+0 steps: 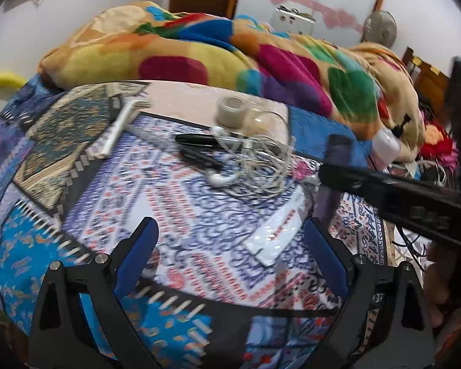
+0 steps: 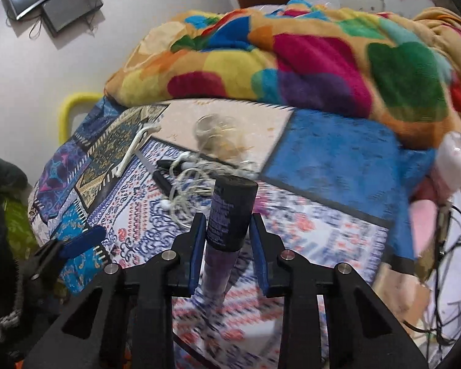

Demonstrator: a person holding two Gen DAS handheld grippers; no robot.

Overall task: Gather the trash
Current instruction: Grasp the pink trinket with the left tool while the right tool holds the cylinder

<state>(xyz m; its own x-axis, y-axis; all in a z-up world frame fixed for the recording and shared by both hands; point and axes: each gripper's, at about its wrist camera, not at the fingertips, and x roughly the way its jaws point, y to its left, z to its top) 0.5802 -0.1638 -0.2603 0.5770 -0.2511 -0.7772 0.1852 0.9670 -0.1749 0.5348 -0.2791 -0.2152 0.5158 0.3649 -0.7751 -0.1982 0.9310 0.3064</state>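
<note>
My right gripper (image 2: 227, 230) has a dark cylindrical tube (image 2: 230, 215) with a black cap standing upright between its jaws; the blue pads sit just beside its body on either side, and I cannot tell through the blur whether they actually press on it. The tube's lower, purple part runs down toward the patterned bedsheet (image 2: 307, 230). My left gripper (image 1: 230, 240) hangs with its jaws spread wide and nothing between them, over the same bedsheet (image 1: 199, 215). Just inside its right finger lies a flat white packet (image 1: 273, 233) with red print, resting on the sheet. Further up the bed sits a tangle of white earphone cable (image 1: 255, 166), touching two black pens (image 1: 199, 147) that lie side by side. Behind the cable stands a roll of tape (image 1: 230, 110) next to a clear glass jar (image 1: 261, 120). A white razor (image 1: 120, 129) lies off to the left on the darker patchwork. A multicoloured blanket (image 1: 230, 55) is heaped along the far side of the bed. In the left wrist view the right gripper's black arm (image 1: 399, 196) crosses the right edge.
</note>
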